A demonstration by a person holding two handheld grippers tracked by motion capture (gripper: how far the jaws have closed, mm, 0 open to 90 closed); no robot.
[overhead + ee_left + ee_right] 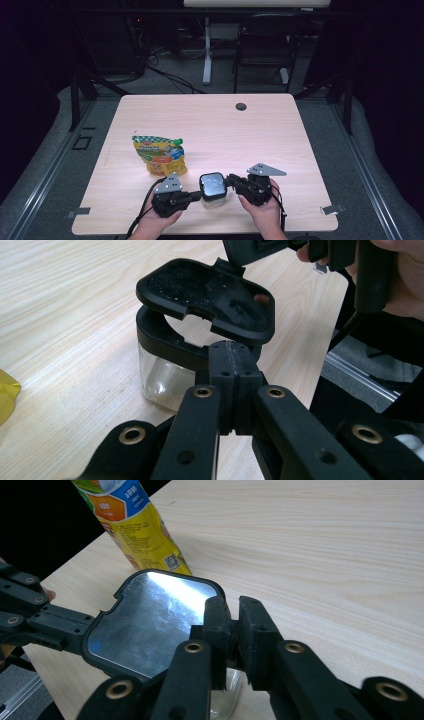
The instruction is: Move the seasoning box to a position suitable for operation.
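Observation:
A small clear jar (pixel 213 197) (pixel 165 382) with a black rim stands near the table's front edge. Its black lid (pixel 205 295), mirror-bright on top (pixel 150 625) (pixel 212 183), is tilted up off the rim. My left gripper (pixel 196 196) (pixel 232 360) is shut, pads together, with its tips against the jar's black rim on the near side. My right gripper (pixel 230 181) (pixel 232 622) comes from the opposite side and is shut on the lid's edge, with a narrow slit between its jaws. A yellow snack pouch (pixel 160 155) (pixel 132 520) lies behind the jar to the left.
The light wooden table (pixel 210 125) has a cable hole (pixel 241 106) near its far edge. A dark chair (pixel 265 45) and a desk leg stand on the floor beyond it. Both hands rest at the front edge.

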